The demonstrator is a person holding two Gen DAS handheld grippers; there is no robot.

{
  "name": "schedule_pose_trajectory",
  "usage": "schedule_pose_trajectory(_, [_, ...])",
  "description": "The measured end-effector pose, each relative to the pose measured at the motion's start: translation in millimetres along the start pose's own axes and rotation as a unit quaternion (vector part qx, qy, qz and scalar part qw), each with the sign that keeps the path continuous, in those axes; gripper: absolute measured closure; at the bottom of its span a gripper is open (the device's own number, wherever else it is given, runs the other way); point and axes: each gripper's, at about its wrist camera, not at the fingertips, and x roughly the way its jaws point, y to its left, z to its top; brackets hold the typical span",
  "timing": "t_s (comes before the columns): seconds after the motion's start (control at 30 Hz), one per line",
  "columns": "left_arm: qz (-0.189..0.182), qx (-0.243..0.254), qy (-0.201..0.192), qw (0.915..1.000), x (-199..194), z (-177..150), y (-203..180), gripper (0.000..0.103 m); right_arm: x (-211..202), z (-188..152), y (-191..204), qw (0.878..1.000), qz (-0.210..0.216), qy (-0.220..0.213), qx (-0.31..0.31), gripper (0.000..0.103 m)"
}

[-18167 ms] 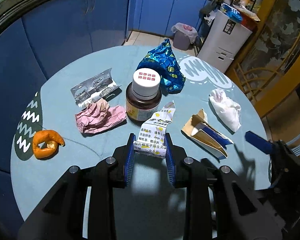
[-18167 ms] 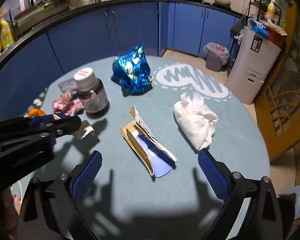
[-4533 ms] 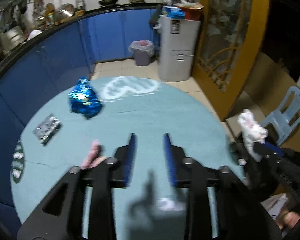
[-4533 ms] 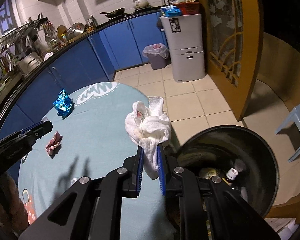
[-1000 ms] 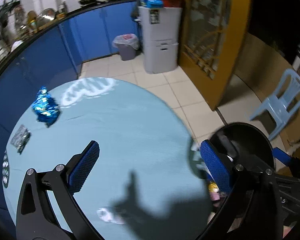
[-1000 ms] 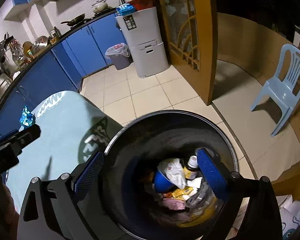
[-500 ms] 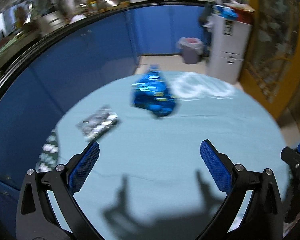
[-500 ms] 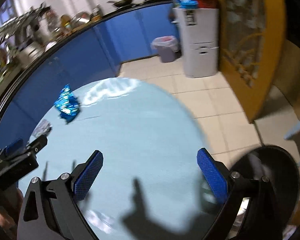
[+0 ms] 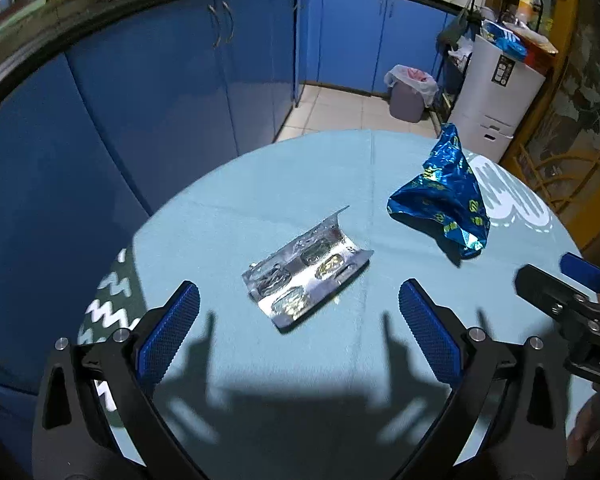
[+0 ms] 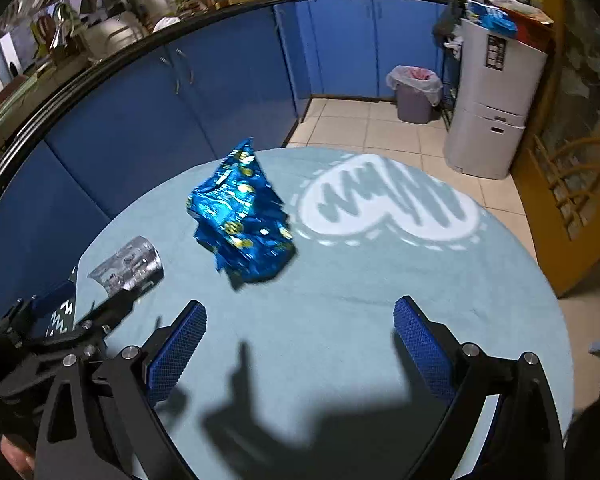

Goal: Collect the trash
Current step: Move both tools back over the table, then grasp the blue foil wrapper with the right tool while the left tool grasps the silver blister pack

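While both grippers gape wide, empty: crumpled blue foil wrapper (image 10: 242, 220), silver blister pack (image 9: 306, 276) on table (image 9: 260, 208).

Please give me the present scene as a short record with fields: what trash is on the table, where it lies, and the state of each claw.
surface: round table with light blue cloth
trash 1: silver blister pack, lying flat, ahead of the left claw
trash 2: crumpled blue foil bag, ahead of the right claw, slightly toward its left
contact: the two pieces lie apart
left claw: open, holding nothing
right claw: open, holding nothing

Dim overhead light, hard shadows, fisheye edges
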Motion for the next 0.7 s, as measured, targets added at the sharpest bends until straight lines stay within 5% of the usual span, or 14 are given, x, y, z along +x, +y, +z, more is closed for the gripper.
schedule_pose_trajectory(0.4, [0.006,-0.019,0.013,0.9997,22.2,8.4,20.5,0.024,35.8,26.7,30.0,0.999,0.007,0.016,-0.03,0.011])
schedule_pose_trajectory(0.67, [0.022,-0.028,0.009,0.9993,24.1,11.9,30.3,0.054,56.8,33.9,42.9,0.998,0.002,0.027,-0.051,0.012])
schedule_pose_trajectory(0.7, [0.022,-0.029,0.007,0.9993,23.3,11.9,31.8,0.059,57.9,33.9,44.6,0.998,0.0,0.027,-0.054,0.024])
